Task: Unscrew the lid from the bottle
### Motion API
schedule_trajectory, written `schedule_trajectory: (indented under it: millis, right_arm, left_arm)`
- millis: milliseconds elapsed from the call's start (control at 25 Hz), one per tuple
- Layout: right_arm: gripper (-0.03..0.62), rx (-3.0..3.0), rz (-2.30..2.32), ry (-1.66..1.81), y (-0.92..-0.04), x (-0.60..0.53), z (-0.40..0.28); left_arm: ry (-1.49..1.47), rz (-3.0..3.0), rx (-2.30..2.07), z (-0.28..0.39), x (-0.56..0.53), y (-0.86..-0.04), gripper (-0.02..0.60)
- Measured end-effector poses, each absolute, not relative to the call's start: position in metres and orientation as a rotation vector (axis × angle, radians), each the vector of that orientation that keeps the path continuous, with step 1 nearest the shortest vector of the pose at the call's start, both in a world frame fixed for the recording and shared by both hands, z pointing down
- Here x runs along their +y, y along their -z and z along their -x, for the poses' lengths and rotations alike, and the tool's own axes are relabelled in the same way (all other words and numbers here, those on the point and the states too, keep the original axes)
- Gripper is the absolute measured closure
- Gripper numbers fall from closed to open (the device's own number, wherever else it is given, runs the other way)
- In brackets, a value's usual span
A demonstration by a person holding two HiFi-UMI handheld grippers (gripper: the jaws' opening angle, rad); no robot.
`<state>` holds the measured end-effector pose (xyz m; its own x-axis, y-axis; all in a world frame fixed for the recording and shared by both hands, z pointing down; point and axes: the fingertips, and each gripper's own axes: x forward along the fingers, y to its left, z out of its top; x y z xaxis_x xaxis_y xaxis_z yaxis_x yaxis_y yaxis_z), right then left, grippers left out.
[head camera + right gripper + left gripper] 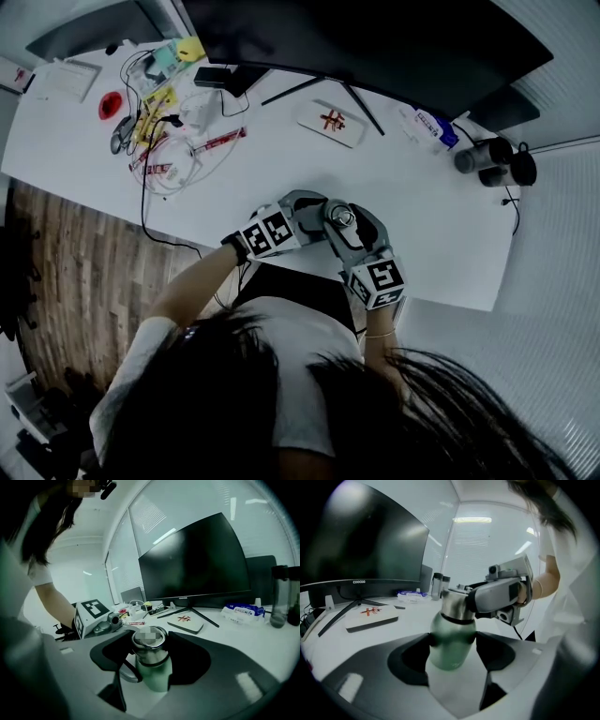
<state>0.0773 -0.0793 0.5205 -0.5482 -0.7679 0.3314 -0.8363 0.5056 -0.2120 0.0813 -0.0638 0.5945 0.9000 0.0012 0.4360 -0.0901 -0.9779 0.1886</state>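
Rounded matte green bottle [451, 646]
Left hand-held gripper [452, 654] clamps its body; right hand-held gripper [150, 652] clasps the brushed-steel cylindrical lid [149, 641].

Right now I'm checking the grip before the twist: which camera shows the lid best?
The right gripper view: the lid sits centred and close between the right gripper's jaws. The left gripper view shows the lid side-on, partly covered by that gripper. The head view shows the lid small, from above.
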Motion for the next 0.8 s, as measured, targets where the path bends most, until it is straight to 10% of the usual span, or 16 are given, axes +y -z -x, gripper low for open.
schedule_trajectory:
  millis: [800]
  right_arm:
    - [0.344,-2.758,-0.241,-0.384,-0.520,-0.066,-0.060]
  left_arm:
    - [-0.854,-2.873,0.573,-0.076,-0.059,-0.595,0.221]
